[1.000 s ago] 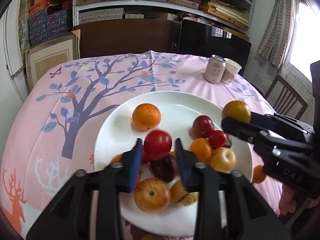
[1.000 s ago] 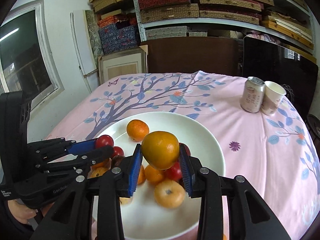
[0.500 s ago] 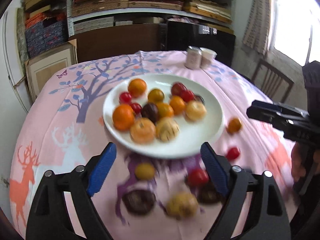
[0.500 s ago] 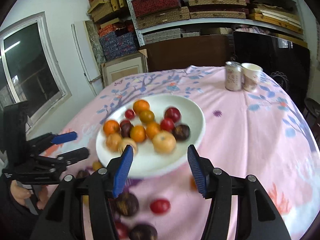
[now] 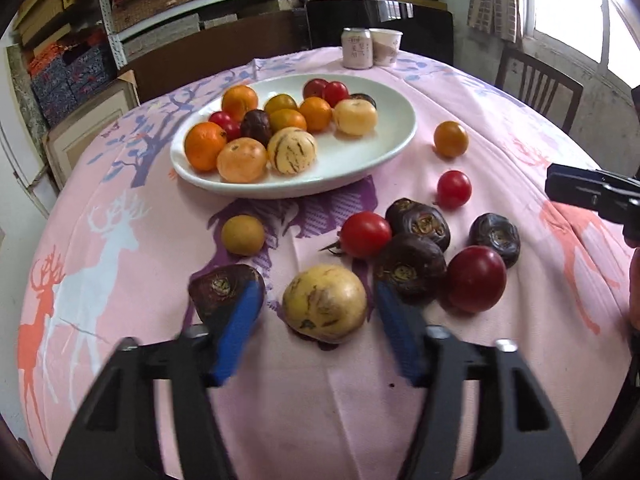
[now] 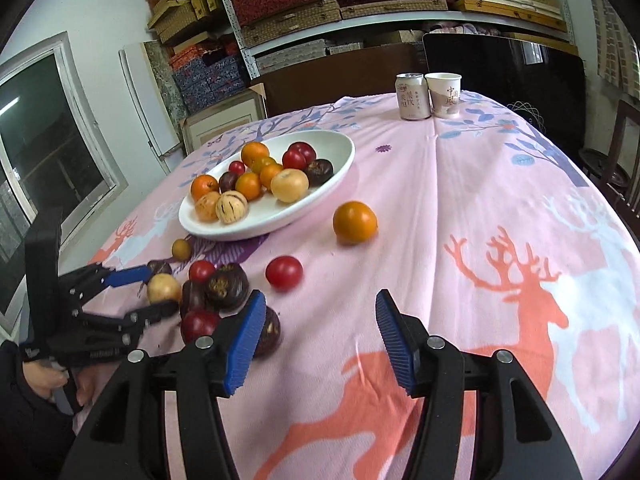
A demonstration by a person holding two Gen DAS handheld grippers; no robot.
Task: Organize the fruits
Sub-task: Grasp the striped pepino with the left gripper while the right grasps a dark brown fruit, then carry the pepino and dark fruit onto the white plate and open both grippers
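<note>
A white plate (image 5: 360, 160) (image 6: 320, 200) holds several fruits: oranges, red tomatoes, dark fruits and pale striped melons. More fruit lies loose on the pink cloth in front of it. My left gripper (image 5: 316, 316) (image 6: 158, 290) is open, its jaws either side of a yellow striped melon (image 5: 325, 304) (image 6: 163, 288) on the cloth. A dark fruit (image 5: 218, 290) sits just behind its left finger. My right gripper (image 6: 318, 332) is open and empty over bare cloth, with a dark fruit (image 6: 268, 330) by its left finger.
Loose on the cloth: an orange (image 5: 451, 139) (image 6: 355, 222), red tomatoes (image 5: 453, 189) (image 6: 284, 273), a dark red plum (image 5: 475, 279), dark fruits (image 5: 418, 222) and a small yellow fruit (image 5: 243, 235). A can (image 6: 412, 96) and a paper cup (image 6: 443, 94) stand at the far edge.
Both grippers let go of their fruit over the plate, opened and pulled back. The left one has come down around the yellow melon; the right one is low over the cloth.
</note>
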